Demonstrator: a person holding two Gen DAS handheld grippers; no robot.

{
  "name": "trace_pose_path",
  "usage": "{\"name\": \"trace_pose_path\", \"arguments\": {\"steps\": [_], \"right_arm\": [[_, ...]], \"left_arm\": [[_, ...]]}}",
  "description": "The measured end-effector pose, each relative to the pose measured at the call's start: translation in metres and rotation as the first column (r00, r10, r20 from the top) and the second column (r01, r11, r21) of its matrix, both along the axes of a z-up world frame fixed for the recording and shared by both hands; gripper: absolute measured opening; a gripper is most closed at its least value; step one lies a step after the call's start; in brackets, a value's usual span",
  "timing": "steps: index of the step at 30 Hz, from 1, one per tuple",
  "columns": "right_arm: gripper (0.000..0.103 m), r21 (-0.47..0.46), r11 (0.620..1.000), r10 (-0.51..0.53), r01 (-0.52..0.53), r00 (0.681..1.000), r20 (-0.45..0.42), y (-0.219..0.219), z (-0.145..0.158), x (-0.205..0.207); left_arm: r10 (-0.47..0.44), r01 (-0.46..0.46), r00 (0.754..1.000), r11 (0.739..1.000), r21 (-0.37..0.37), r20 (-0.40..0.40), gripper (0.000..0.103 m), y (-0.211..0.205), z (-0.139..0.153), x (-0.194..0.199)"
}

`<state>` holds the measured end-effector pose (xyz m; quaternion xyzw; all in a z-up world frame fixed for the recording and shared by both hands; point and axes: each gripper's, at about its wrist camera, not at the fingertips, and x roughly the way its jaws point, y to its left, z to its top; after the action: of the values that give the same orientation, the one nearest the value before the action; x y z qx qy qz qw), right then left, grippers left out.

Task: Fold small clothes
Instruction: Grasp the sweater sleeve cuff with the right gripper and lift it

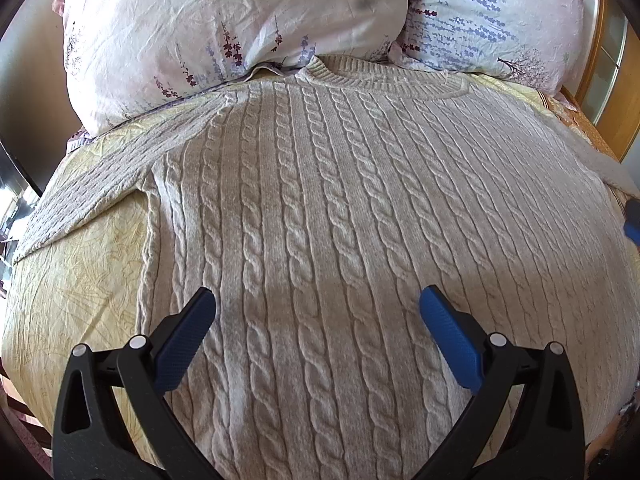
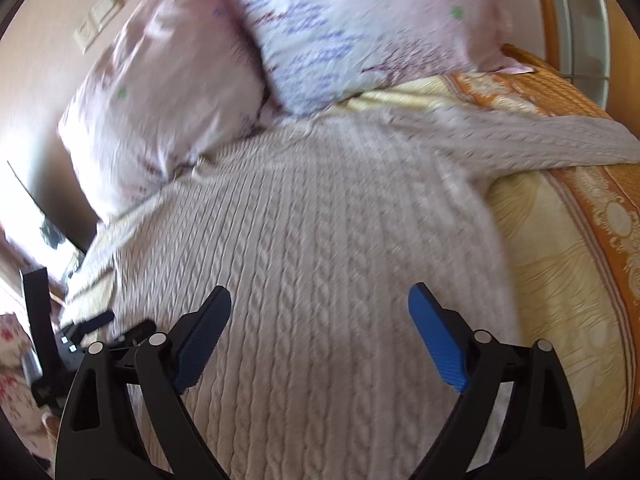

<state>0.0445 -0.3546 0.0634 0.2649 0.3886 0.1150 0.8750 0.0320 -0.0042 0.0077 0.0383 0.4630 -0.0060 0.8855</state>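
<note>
I see the cable-knit sweater (image 1: 340, 200) spread flat on the bed (image 1: 80, 288), collar at the head-end pillows (image 1: 224, 28). My left gripper (image 1: 318, 304) and right gripper (image 2: 320, 304) hover with fingers apart, holding nothing. Only the blurred right view shows the sleeve (image 2: 560, 144) reaching the bed's right edge.

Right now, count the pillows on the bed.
2. The pink floral crinkled pillow sits behind the cream cable-knit sweater's left shoulder; the white pillow with blue flower print lies behind its collar, to the right.

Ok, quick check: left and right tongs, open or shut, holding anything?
Left tongs: open, holding nothing, above the sweater.
Right tongs: open, holding nothing, also above the sweater.
</note>
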Motion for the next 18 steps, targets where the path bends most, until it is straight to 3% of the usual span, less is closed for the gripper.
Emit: {"name": "trace_pose_path", "arguments": {"steps": [3, 7, 15, 18], "right_arm": [[0.075, 0.099, 0.987, -0.125, 0.13, 0.991, -0.052, -0.051, -0.002, 0.024], [0.063, 0.181, 0.956, -0.206, 0.232, 0.967, -0.152, -0.095, -0.02, 0.051], [0.055, 0.218, 0.932, -0.224, 0.29, 0.932, -0.283, -0.118, -0.055, 0.084], [0.051, 0.233, 0.924, -0.236, 0.302, 0.932, -0.274, -0.12, -0.058, 0.089]], "left_arm": [[-0.007, 0.007, 1.0, 0.999, -0.035, -0.001, 0.101, 0.004, -0.002, 0.007], [-0.005, 0.004, 1.0, 0.995, -0.097, -0.009, 0.101, 0.011, -0.004, 0.011], [-0.006, 0.005, 1.0, 0.998, -0.059, -0.017, 0.101, 0.007, -0.007, 0.012], [-0.006, 0.004, 1.0, 0.998, -0.06, -0.018, 0.101, 0.007, -0.007, 0.012]]}}
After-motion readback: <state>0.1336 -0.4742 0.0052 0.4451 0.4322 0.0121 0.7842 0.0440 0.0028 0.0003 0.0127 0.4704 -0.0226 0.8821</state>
